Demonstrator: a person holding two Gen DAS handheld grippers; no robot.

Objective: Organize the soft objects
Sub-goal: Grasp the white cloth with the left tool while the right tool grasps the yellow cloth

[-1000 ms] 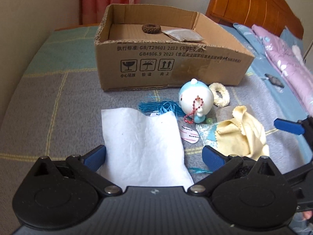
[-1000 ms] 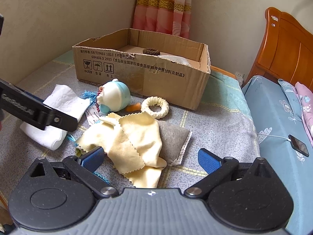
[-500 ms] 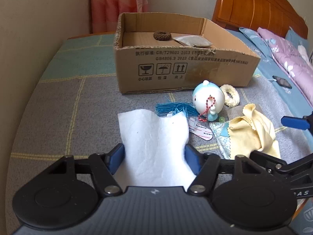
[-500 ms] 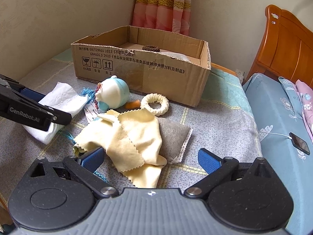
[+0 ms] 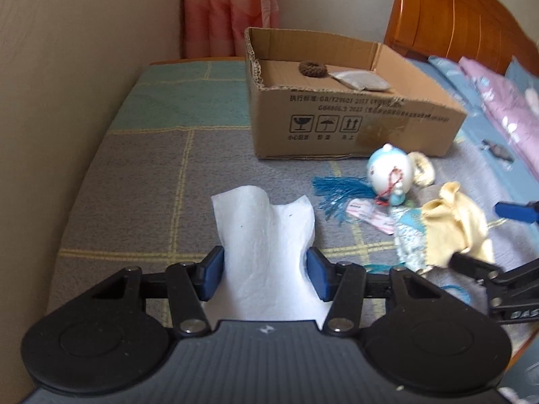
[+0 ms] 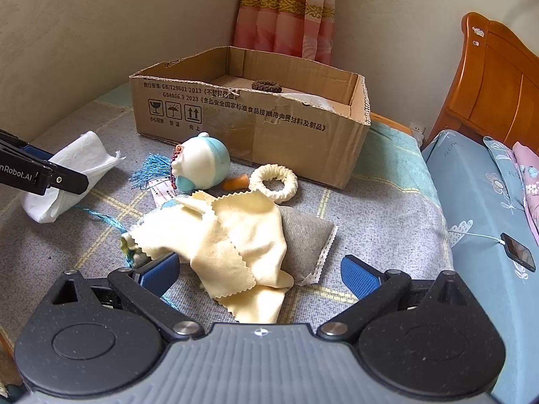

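My left gripper (image 5: 264, 277) is shut on a white paper towel (image 5: 266, 235), which bunches between the blue pads and lifts off the blanket; it also shows in the right wrist view (image 6: 77, 165). My right gripper (image 6: 259, 269) is open and empty, low over a yellow cloth (image 6: 235, 235) that lies on a grey pouch (image 6: 303, 239). An open cardboard box (image 5: 353, 118) stands behind, holding a brown scrunchie (image 5: 312, 68) and a white pouch (image 5: 360, 80). A blue-white plush toy (image 6: 202, 163), a cream scrunchie (image 6: 274, 181) and a blue tassel (image 5: 337, 188) lie in front of the box.
All lies on a grey-green checked blanket (image 5: 151, 175) beside a wall on the left. A wooden headboard (image 6: 498, 84), a blue sheet with a phone (image 6: 517, 250) on a cable, and pink bedding (image 5: 505, 101) are to the right. A curtain (image 6: 286, 10) hangs behind.
My left gripper has closed on the paper towel, bunching it, and has pulled back and left from the box. My right gripper stays open over the yellow cloth.
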